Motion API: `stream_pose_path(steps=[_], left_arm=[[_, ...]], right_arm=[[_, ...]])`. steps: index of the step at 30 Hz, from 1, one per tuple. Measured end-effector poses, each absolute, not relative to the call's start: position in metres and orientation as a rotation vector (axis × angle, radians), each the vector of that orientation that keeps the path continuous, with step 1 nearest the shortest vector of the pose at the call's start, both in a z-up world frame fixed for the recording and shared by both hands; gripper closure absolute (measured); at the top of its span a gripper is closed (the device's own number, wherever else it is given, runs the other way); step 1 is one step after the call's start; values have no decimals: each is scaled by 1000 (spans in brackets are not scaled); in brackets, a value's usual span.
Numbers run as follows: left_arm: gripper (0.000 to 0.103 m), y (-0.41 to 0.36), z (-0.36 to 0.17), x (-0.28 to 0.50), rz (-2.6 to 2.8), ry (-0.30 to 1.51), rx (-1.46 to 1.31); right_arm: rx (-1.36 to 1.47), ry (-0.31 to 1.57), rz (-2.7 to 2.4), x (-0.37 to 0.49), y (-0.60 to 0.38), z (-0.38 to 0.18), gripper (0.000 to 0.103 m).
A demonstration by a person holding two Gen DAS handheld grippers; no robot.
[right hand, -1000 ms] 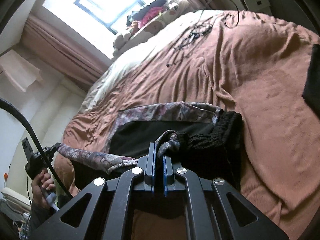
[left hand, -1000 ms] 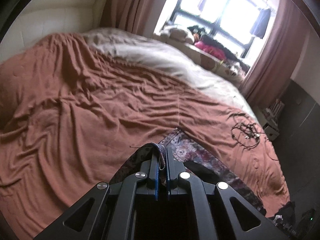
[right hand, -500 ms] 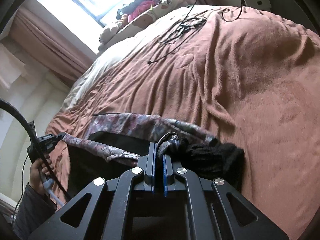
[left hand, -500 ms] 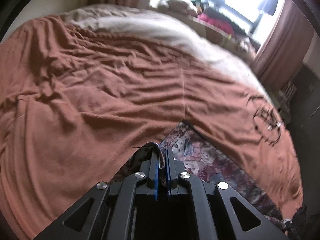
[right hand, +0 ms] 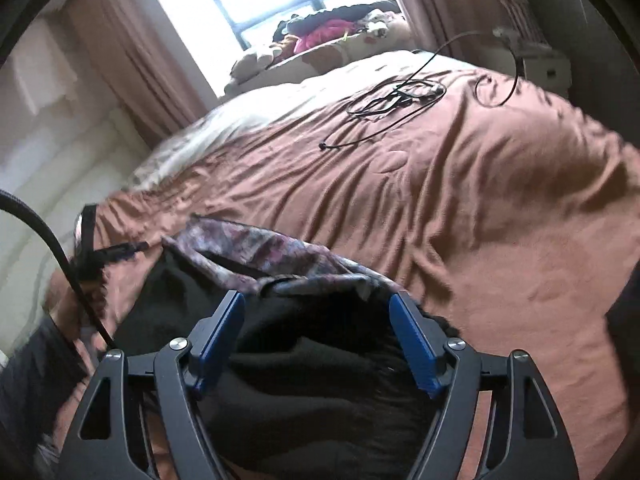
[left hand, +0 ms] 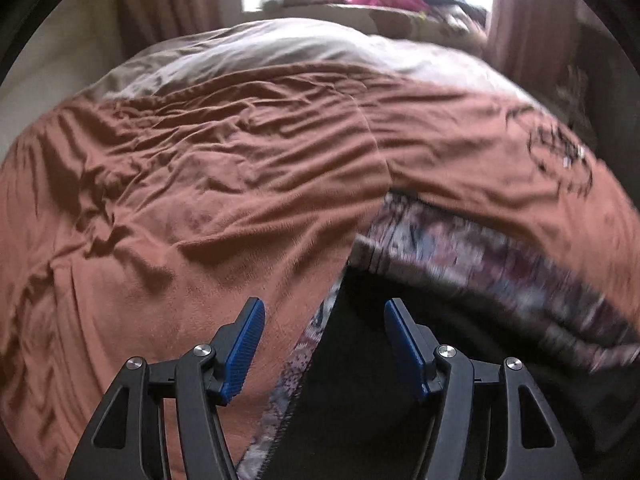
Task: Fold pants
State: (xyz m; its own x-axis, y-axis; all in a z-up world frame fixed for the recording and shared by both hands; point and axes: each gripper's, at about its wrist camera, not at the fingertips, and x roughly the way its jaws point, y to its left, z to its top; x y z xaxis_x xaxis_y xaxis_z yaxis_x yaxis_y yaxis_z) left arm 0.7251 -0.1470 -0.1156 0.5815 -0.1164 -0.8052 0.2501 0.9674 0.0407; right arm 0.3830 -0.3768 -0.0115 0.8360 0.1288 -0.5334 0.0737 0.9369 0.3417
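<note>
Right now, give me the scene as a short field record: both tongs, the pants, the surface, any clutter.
left tongs: open, nothing between the blue pads, above the pants edge
right tongs: open, nothing gripped, over the dark part of the pants
pants: floral-patterned outside, black inside, lying on the bed, partly folded over
surface: bed with rust-brown blanket, wrinkled
clutter: black cables on the far part of the blanket
background: window sill piled with clothes and soft toys
</note>
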Motion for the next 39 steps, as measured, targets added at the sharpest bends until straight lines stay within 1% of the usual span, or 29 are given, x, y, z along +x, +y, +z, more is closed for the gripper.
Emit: stream_pose_path(steps=[7,8,10,11,12,13,14,15,16,17,18,20,22,24,25,30,33,39], left_arm=[[38,-174,-141,731,-304,935,287],[38,-176,-144,734,-301,938,289],[38,-177,-147,737,-300,935,277],[39,-177,-148,739,-302,932,270],[42,-178,-149,741,-305,928,268],[44,-179,-150,742,-309,927,268],[53,-180,-151,743,-313,928,269],[70,-182,-151,745,-313,925,270],[80,-184,-151,745,-308,920,272],[87,-186,-151,746,-310,920,279],[88,-187,-151,746,-308,917,288],[98,-190,-150,744,-297,900,305],[99,-192,-143,741,-282,867,312],[99,-189,-132,739,-255,826,308],[99,-187,-128,740,-245,816,302],[99,-184,-103,746,-195,759,300],[99,-188,-92,748,-165,720,297],[99,-204,-97,771,-120,724,306]], right_arm=[[291,669,-6,382,-383,-28,31],[287,676,2,383,-383,-31,34],[279,689,16,390,-381,-30,38],[271,699,23,392,-380,-32,42],[256,714,28,399,-377,-33,44],[240,728,24,406,-377,-34,44],[230,735,19,411,-378,-36,46],[227,743,19,415,-379,-38,51],[227,745,19,418,-380,-39,53],[220,737,28,419,-381,-40,55],[202,726,40,420,-380,-40,60],[173,719,47,422,-378,-42,66],[194,716,49,421,-382,-44,71],[189,698,33,417,-384,-41,84],[188,686,22,414,-385,-39,86],[198,632,-4,402,-390,-29,89],[212,603,-21,397,-393,-24,90],[248,590,-45,405,-398,-31,90]])
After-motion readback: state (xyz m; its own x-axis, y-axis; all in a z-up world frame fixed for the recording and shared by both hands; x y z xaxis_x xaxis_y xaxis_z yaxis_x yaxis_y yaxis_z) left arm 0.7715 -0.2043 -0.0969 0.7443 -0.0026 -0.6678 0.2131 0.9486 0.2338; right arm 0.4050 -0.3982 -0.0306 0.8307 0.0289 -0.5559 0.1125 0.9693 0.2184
